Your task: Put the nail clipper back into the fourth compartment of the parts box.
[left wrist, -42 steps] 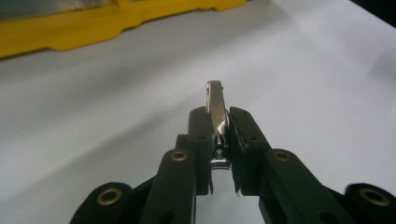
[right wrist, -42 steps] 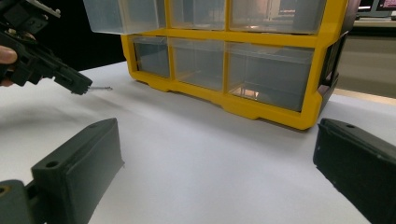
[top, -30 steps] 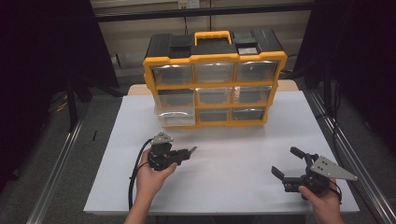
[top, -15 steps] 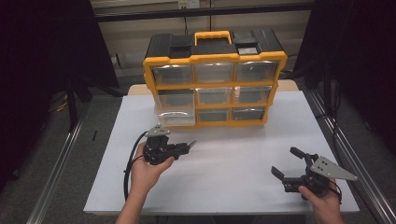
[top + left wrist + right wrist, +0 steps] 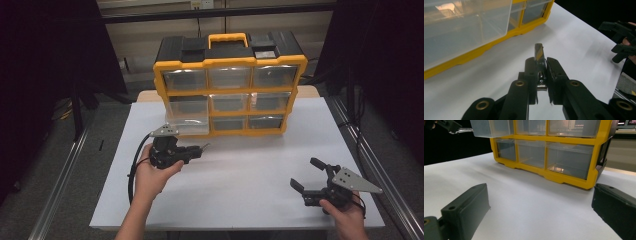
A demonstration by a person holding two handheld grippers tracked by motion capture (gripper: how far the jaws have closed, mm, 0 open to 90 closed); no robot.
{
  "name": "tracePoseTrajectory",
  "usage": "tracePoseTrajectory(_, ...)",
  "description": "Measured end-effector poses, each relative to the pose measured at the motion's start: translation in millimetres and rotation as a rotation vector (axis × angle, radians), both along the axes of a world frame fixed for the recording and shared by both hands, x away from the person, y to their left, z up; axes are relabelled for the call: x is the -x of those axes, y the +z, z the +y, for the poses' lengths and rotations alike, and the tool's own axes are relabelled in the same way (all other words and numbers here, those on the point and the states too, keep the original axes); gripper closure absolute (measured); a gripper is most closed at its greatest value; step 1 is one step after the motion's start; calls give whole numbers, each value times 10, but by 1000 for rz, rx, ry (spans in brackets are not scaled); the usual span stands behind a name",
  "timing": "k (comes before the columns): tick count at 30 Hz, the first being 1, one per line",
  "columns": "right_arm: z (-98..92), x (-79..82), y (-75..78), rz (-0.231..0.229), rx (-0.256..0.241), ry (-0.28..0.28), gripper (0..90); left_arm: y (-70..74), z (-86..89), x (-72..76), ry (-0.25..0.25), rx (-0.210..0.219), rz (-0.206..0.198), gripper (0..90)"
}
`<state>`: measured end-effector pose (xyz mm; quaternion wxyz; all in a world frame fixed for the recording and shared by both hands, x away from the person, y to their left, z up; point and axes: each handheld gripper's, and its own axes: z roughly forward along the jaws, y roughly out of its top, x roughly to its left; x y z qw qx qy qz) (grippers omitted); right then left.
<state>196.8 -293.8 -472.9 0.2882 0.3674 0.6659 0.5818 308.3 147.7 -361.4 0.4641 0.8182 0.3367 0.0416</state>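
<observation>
Yellow drawer organizer (image 5: pixel 230 85) at the table's (image 5: pixel 240 200) far edge, one left drawer (image 5: pixel 186 120) pulled out, your left gripper (image 5: pixel 197 149) just before it, jaws pinching a nail clipper (image 5: pixel 539 53), your right gripper (image 5: pixel 311 175) low at the near right, jaws spread wide, empty.

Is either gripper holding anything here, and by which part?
The left gripper pinches a small metal nail clipper at its hinged rear end, the tip sticking out forward. The right gripper is open and holds nothing.
</observation>
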Motion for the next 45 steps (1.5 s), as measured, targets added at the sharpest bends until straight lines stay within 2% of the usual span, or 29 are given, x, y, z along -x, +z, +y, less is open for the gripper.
tracePoseTrajectory(3, -1, 0, -1, 0, -1, 0, 7, 47, -2, -4, -3, 13, -3, 799)
tracePoseTrajectory(7, 0, 1, 0, 1, 0, 1, 7, 113, 6, -10, -5, 8, -5, 799)
tracePoseTrajectory(8, 0, 1, 0, 1, 0, 1, 7, 119, 7, -15, -8, 25, -6, 799)
tracePoseTrajectory(16, 1, 1, -1, 6, 0, 2, 7, 229, -3, -42, -15, 15, -9, 799)
tracePoseTrajectory(19, -1, 0, -1, 5, 1, 2, 7, 262, -7, -54, -20, 18, -8, 799)
tracePoseTrajectory(20, -2, 1, -2, 6, 0, 1, 7, 267, -9, -59, -22, 32, -4, 799)
tracePoseTrajectory(29, -3, 2, -1, 5, 2, 3, 7, 365, -5, -89, -26, 35, -24, 800)
tracePoseTrajectory(34, 4, 1, -2, 5, 1, 1, 8, 423, -9, -95, -20, 36, -31, 800)
tracePoseTrajectory(37, 5, 1, -1, 4, -2, 3, 8, 446, -12, -108, -22, 52, -32, 799)
tracePoseTrajectory(38, 3, 3, 0, 4, 0, 5, 9, 459, -11, -113, -17, 40, -32, 799)
tracePoseTrajectory(41, 2, 3, -2, 8, 1, 2, 9, 483, -11, -135, -13, 53, -32, 799)
tracePoseTrajectory(45, 3, 3, -2, 8, 1, 4, 9, 527, -10, -147, -10, 46, -39, 799)
